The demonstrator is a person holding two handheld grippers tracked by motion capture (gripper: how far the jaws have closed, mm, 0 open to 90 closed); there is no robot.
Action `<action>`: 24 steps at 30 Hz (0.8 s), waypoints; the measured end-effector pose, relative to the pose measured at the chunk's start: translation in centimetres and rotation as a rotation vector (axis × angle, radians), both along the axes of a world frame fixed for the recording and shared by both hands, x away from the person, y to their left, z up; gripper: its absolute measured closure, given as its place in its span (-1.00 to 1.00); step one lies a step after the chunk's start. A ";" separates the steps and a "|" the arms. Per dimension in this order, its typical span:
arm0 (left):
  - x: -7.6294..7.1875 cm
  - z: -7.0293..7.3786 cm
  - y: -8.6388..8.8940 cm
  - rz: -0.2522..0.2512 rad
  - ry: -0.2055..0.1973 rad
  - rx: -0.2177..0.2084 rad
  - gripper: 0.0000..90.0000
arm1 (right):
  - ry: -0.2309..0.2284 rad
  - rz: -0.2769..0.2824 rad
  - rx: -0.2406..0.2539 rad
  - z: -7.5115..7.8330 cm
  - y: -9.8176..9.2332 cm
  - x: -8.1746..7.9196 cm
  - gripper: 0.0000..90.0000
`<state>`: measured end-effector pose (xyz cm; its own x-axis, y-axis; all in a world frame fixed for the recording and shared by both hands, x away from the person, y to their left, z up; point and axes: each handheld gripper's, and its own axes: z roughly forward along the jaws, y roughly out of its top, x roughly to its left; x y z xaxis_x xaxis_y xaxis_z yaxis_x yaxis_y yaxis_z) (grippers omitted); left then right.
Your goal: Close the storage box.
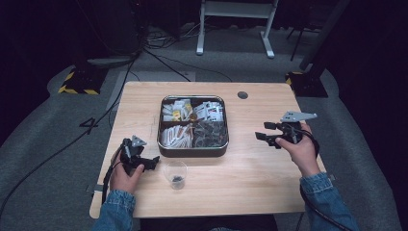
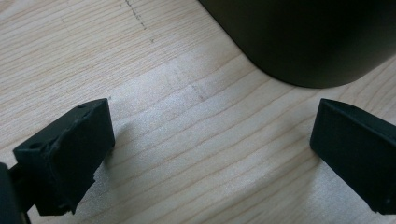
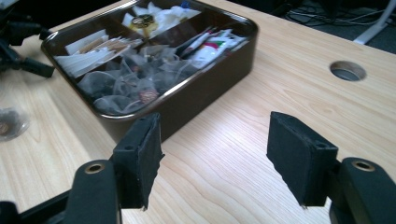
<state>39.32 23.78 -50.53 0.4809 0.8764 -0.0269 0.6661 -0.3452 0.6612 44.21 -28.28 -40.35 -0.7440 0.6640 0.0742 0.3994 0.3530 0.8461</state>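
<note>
We note the bench (image 1: 250,163) is pale wood with fine grain lines. The tray (image 1: 192,150) is dark brown with a silvery rim, holding white and grey sachets. The cup (image 1: 175,173) is clear. Both sleeves are blue denim; both grippers are black.

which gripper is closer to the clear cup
Left. The left gripper sits just left of the cup, jaws open toward it. The right gripper is across the table, right of the tray, open and empty.
</note>
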 end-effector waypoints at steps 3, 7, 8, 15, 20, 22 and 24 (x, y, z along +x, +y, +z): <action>0.0 0.0 0.0 0.000 0.000 0.000 -1.00 | 0.009 -0.033 -0.007 -0.9 -1.1 0.2 -0.23; 0.0 0.0 0.0 0.000 0.000 0.000 -0.99 | 0.031 -0.064 -0.016 -2.5 -2.4 0.5 -0.24; 0.0 0.0 0.0 0.001 0.000 0.000 -1.00 | 0.036 -0.073 -0.019 -2.8 -2.7 0.6 -0.24; 0.0 0.0 0.0 0.000 0.000 0.000 -1.00 | 0.052 -0.128 -0.033 -4.8 -5.0 0.6 -0.27; 0.0 0.0 0.0 0.000 0.000 0.000 -1.00 | 0.071 -0.150 -0.043 -6.6 -6.3 0.6 -0.28; 0.0 0.0 0.0 0.000 0.000 0.000 -1.00 | 0.080 -0.151 -0.051 -7.3 -6.6 0.6 -0.29; 0.0 0.0 0.0 0.000 0.000 0.000 -1.00 | 0.085 -0.156 -0.057 -7.9 -6.8 0.5 -0.29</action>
<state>39.33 23.78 -50.53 0.4810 0.8763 -0.0268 0.6660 -0.3454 0.6612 44.73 -35.07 -48.25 -0.6241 0.7760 0.0915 0.5223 0.3272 0.7875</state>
